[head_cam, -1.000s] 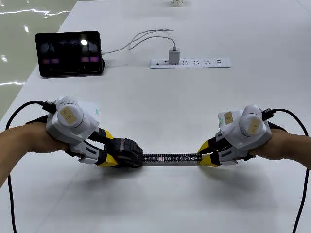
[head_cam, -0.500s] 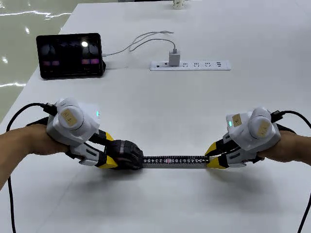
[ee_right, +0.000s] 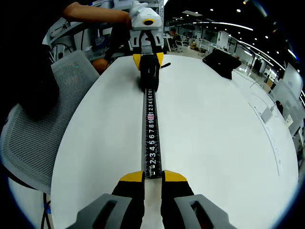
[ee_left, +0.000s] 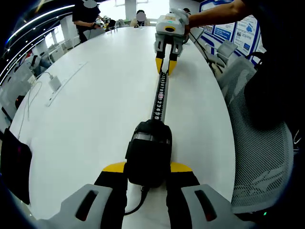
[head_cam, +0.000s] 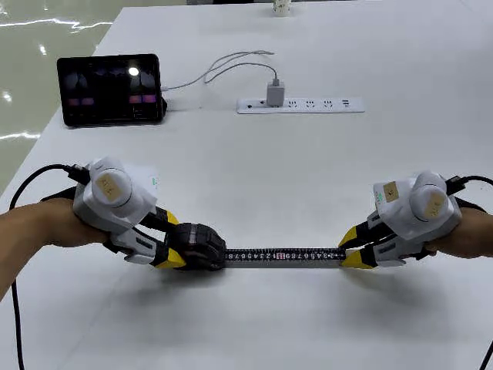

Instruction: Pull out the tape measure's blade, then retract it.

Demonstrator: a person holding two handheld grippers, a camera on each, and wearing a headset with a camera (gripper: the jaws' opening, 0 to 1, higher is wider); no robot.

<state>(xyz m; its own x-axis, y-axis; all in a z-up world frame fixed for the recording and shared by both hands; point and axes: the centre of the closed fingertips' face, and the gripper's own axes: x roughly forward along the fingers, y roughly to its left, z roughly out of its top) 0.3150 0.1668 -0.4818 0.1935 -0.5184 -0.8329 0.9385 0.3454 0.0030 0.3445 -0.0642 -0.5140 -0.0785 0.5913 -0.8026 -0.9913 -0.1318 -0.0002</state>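
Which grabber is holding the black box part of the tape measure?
The left gripper: its jaws are shut on the black case, while the right gripper pinches only the end of the blade.

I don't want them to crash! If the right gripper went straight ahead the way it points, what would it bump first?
Probably the tape measure's black case, held by the left gripper. The right gripper points straight along the pulled-out blade toward it, with just bare table either side.
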